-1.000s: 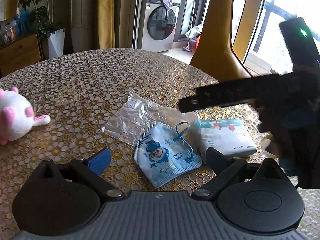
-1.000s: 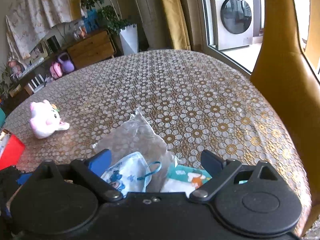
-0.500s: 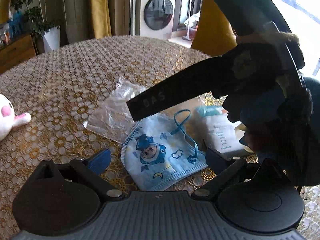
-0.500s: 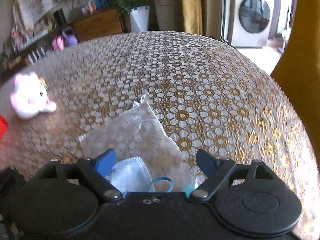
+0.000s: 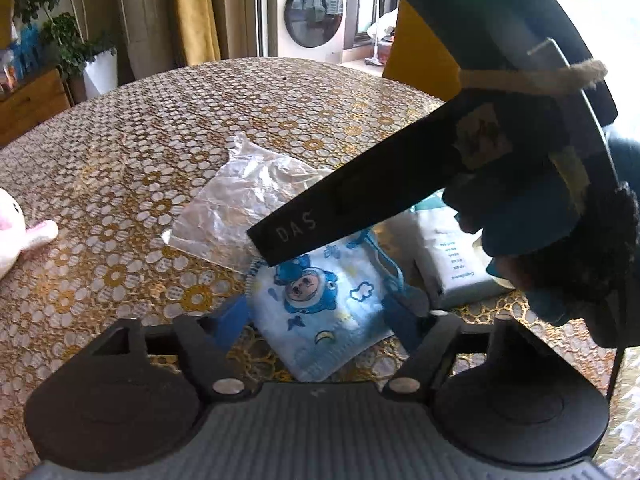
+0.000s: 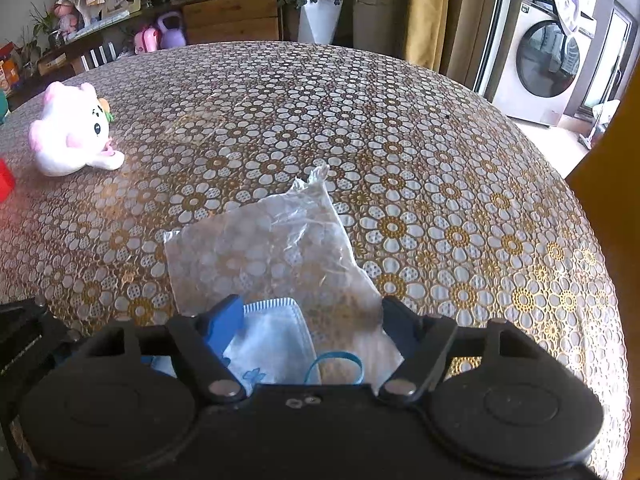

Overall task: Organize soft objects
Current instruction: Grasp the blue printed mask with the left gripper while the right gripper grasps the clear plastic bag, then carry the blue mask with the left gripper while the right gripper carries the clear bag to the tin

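A blue child's face mask (image 5: 320, 304) with a cartoon print lies flat on the table, between the fingers of my left gripper (image 5: 322, 316). Its jaws are closing, and both pads stand just at the mask's edges. A clear plastic bag (image 6: 272, 248) lies just beyond the mask. My right gripper (image 6: 312, 320) hangs low over the bag's near edge and the mask's top (image 6: 272, 332). Its jaws are closing too, and the pads do not press on either thing. One right gripper finger (image 5: 360, 200) crosses the left wrist view above the bag (image 5: 248, 200).
A white tissue pack (image 5: 448, 256) lies right of the mask, partly behind the person's hand. A pink and white plush toy (image 6: 72, 136) sits far left, near a red object (image 6: 4, 180). A yellow chair (image 5: 420, 56) stands at the round table's far edge.
Both grippers came down toward the table and their jaws narrowed. The right gripper swung in from the right across the bag. The mask, bag and pack stayed put.
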